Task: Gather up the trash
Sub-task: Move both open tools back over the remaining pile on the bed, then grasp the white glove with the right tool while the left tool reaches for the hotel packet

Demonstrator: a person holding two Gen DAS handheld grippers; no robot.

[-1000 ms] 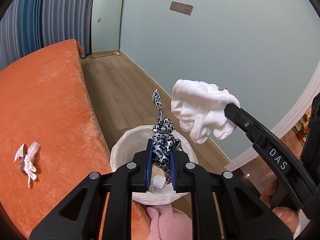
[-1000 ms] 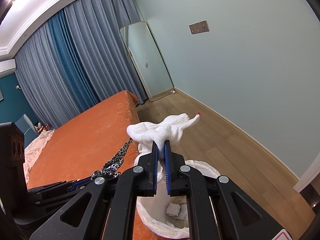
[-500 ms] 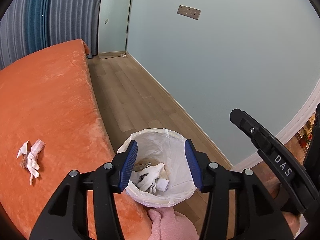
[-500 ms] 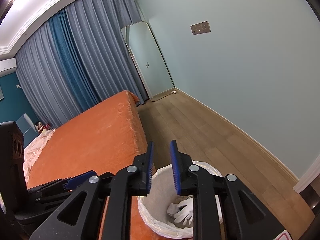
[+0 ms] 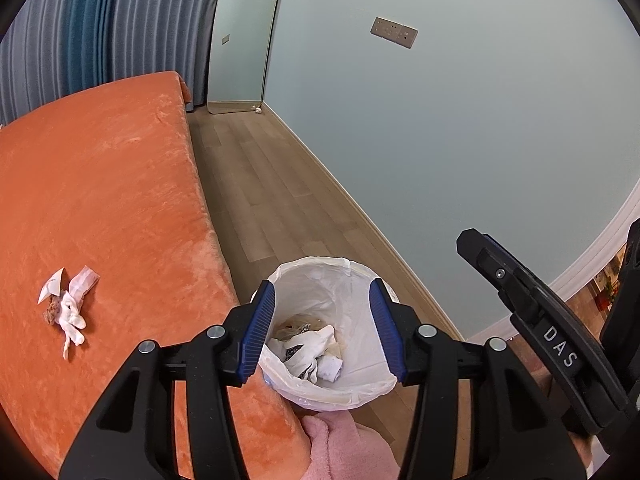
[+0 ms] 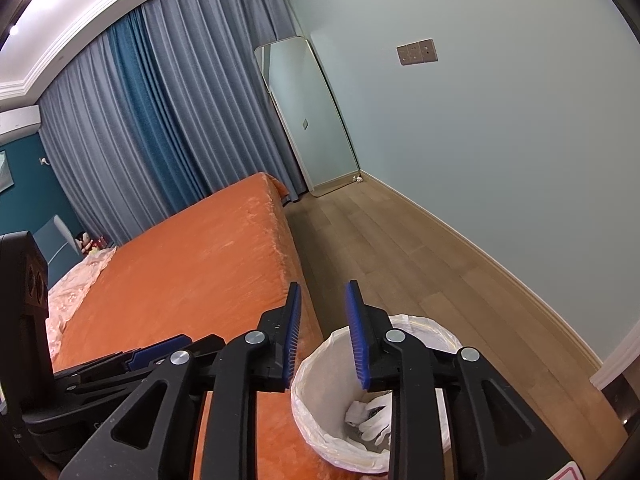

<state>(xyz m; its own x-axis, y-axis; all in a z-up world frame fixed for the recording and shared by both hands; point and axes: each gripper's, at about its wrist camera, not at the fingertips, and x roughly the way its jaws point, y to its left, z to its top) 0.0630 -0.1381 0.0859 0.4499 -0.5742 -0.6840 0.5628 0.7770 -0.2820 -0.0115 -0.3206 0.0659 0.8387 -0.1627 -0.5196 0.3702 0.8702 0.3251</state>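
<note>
A bin lined with a white bag (image 5: 320,276) stands on the floor at the bed's edge; it also shows in the right wrist view (image 6: 424,326). White cloth and other scraps (image 5: 310,350) lie inside it. My left gripper (image 5: 322,324) is open and empty above the bin. My right gripper (image 6: 322,334) is open and empty, also above the bin, and shows as a black arm in the left wrist view (image 5: 532,308). A small heap of trash (image 5: 66,304), white paper, a pink wrapper and a white cloth, lies on the orange bed (image 5: 100,200).
Wooden floor (image 5: 272,200) runs between the bed and the pale green wall. A mirror (image 6: 308,116) leans in the far corner by grey and blue curtains (image 6: 152,120). Something pink and fluffy (image 5: 344,448) sits just below the bin. Pink bedding (image 6: 76,284) lies at the bed's far side.
Both grippers opened. The leopard-print cloth and the white cloth dropped into the bin. Both grippers have since opened wider and pulled back a little.
</note>
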